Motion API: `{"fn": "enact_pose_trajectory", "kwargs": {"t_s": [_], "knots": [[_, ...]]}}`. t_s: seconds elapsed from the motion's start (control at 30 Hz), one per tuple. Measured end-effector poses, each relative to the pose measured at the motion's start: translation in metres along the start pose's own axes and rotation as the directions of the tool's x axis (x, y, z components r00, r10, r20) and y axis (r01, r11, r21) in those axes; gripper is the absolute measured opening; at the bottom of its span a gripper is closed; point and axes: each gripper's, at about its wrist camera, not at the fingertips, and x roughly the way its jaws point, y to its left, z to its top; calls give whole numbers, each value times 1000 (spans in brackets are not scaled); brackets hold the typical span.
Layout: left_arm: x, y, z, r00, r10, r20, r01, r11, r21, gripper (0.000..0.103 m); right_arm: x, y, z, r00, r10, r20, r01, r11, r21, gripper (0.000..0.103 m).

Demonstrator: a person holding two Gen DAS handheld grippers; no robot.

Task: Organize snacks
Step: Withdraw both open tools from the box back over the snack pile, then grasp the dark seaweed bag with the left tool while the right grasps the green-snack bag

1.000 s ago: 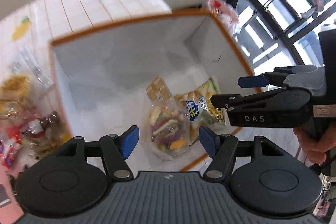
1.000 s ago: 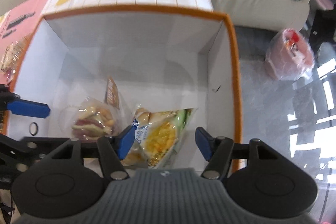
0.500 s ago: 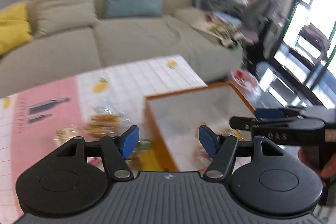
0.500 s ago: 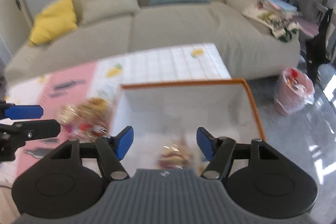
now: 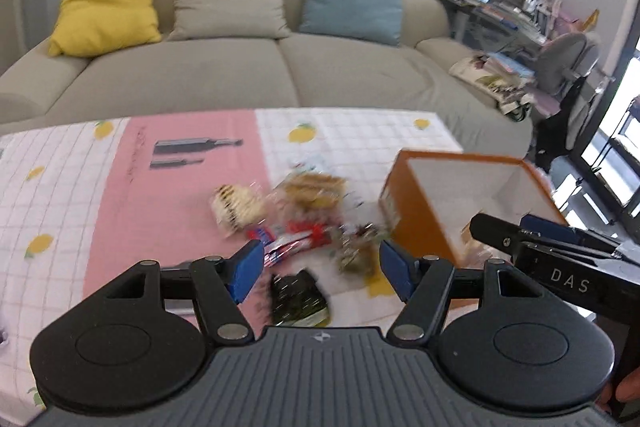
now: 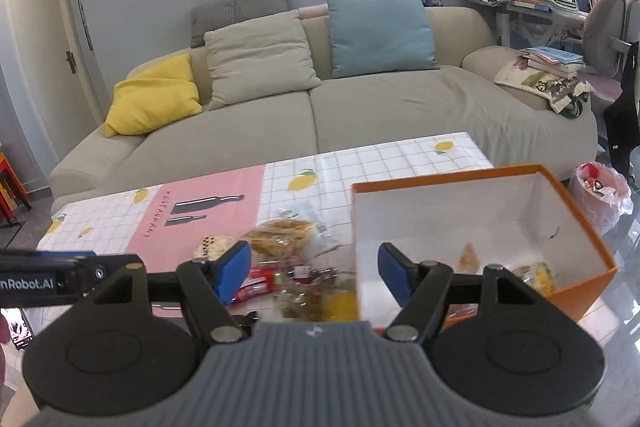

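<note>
Beige sofa [image 5: 248, 75] behind lemon-print tablecloth [image 5: 60, 195]. Left wrist view: left gripper [image 5: 322, 269] spread wide, empty, above blurred snack packets [image 5: 304, 211] lying left of orange box [image 5: 452, 199]. Right wrist view: right gripper [image 6: 314, 273] spread wide, empty, at box's left wall; two snack bags [image 6: 534, 275] inside box.

Orange box [image 6: 576, 223] is sitting open-topped at the table's right end, its walls blocking side entry. Loose snack packets [image 5: 308, 211] are crowding the tablecloth [image 5: 68, 187] just left of it. Pink and checked cloth further left is lying bare. Both grippers are hanging above, jaws spread, nothing between them.
</note>
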Motion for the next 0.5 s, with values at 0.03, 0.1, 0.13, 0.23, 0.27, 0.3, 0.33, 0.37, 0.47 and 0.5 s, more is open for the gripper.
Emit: {"fn": "enact_pose_trajectory", "kwargs": {"t_s": [0.03,0.1,0.13,0.23,0.27,0.3,0.33,0.37,0.47,0.5], "knots": [[3,3,-3,1000,7,-5,-7,1000,8,78,2,4,-5,1000,5,-1,-5,1000,-6,69],[4,14,-16,1000,18,-20,-18,1000,10,78,6,14,-15,1000,19,-11,-20,999,-31,69],[7,18,-20,999,21,-30,-21,1000,2,78,10,18,-19,1000,25,-18,-26,999,-45,68],[17,30,-33,997,15,-71,-18,999,-41,78,22,31,-32,998,29,-47,-33,996,-86,61],[20,34,-38,997,11,-83,-16,999,-51,78,26,34,-35,998,29,-57,-35,994,-99,59],[23,36,-41,995,12,-95,-17,998,-56,78,31,36,-37,997,33,-67,-40,993,-113,59],[26,38,-43,995,13,-103,-19,998,-58,78,36,39,-41,996,35,-77,-44,991,-127,59],[29,38,-44,994,13,-108,-20,998,-59,78,39,40,-42,996,34,-85,-45,990,-135,59],[36,40,-43,993,16,-116,-26,996,-84,78,50,41,-46,994,31,-105,-46,987,-152,55],[38,40,-43,993,18,-117,-29,995,-92,78,55,42,-46,993,30,-112,-47,987,-157,55]]}}
